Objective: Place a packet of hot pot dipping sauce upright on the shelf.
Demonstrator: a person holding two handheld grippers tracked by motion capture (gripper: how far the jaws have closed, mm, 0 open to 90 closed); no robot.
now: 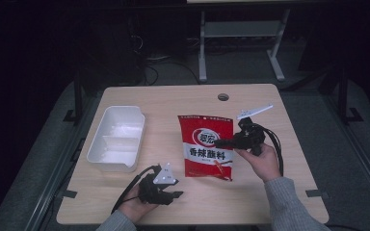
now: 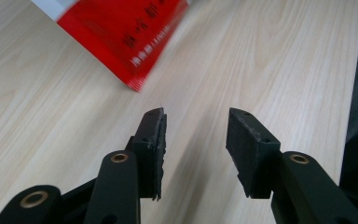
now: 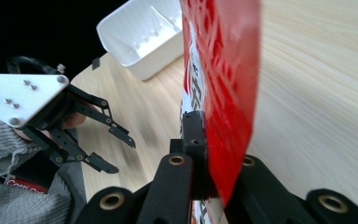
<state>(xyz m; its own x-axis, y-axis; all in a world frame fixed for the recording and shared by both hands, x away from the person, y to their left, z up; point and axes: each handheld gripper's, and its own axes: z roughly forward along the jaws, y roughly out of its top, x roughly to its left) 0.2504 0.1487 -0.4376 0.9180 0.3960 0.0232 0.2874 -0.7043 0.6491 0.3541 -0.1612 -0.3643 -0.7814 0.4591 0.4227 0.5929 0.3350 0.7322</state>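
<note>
High view: the left tool (image 1: 173, 195) is hovering half open and empty over the counter (image 1: 270, 192), while the right tool (image 1: 220, 143) is pinching the red seasoning packet (image 1: 206, 147) at its edge, which is probably flopping, being light and slick.

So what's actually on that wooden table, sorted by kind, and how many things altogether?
Red seasoning packet: 1, clamped in the right hand-held gripper
White divided tray: 1
Hand-held grippers: 2, the left hand-held gripper open with nothing between its jaws
Total: 4
</note>
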